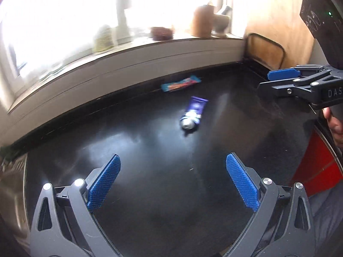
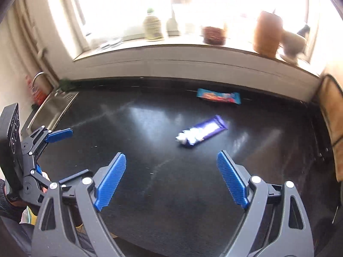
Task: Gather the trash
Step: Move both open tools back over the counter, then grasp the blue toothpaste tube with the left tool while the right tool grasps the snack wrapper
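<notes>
A purple wrapper with a torn silver end (image 1: 194, 113) lies on the black countertop (image 1: 150, 192); it also shows in the right wrist view (image 2: 201, 132). A blue and orange snack wrapper (image 1: 181, 83) lies behind it near the back wall, also in the right wrist view (image 2: 218, 96). My left gripper (image 1: 173, 160) is open and empty, well short of the purple wrapper; it also shows in the right wrist view (image 2: 64, 156). My right gripper (image 2: 171, 157) is open and empty, short of the purple wrapper; it also shows at the right of the left wrist view (image 1: 264, 79).
A window sill holds a brown jar (image 2: 268, 34), a bottle (image 2: 152, 26) and a small dark bowl (image 2: 214, 35). A steel sink (image 2: 53, 109) lies at the counter's left end. A chair back (image 1: 265, 49) stands at the right. A red surface (image 1: 317, 167) lies beyond the counter's right edge.
</notes>
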`<action>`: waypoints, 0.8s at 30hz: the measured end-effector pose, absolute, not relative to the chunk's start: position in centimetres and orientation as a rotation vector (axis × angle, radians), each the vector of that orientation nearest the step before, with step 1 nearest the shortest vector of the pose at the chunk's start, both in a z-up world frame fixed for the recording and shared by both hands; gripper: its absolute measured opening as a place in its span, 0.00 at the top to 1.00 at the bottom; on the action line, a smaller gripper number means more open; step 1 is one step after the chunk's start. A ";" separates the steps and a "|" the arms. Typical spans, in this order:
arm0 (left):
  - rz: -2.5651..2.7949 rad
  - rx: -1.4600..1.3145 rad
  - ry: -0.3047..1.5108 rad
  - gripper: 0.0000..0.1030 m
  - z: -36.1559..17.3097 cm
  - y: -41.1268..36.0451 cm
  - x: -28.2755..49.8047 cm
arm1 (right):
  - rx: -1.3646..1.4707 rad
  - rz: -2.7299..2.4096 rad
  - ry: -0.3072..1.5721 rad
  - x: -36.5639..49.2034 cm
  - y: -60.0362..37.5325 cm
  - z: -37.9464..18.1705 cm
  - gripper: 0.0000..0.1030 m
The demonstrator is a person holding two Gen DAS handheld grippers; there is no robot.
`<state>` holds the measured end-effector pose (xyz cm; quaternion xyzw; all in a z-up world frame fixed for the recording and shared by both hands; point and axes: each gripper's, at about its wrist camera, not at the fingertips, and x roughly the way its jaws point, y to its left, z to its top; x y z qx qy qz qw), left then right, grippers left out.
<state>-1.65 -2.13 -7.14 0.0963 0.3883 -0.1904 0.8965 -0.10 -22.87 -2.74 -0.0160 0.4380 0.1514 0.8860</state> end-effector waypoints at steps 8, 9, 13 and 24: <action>-0.485 0.297 0.831 0.07 -9.1 -8.3 1.2 | 0.012 0.295 0.929 2.4 -26.4 -4.0 0.18; -0.491 0.301 0.830 0.07 -9.2 -8.6 1.5 | 0.016 0.309 0.932 2.9 -26.7 -4.2 0.18; -0.522 0.313 0.840 0.07 -10.6 -10.3 4.3 | -0.034 0.377 0.953 5.9 -27.3 -5.1 0.18; -0.573 0.361 0.952 0.07 -18.0 -14.5 15.5 | -0.336 0.632 0.996 18.3 -27.0 -11.2 0.18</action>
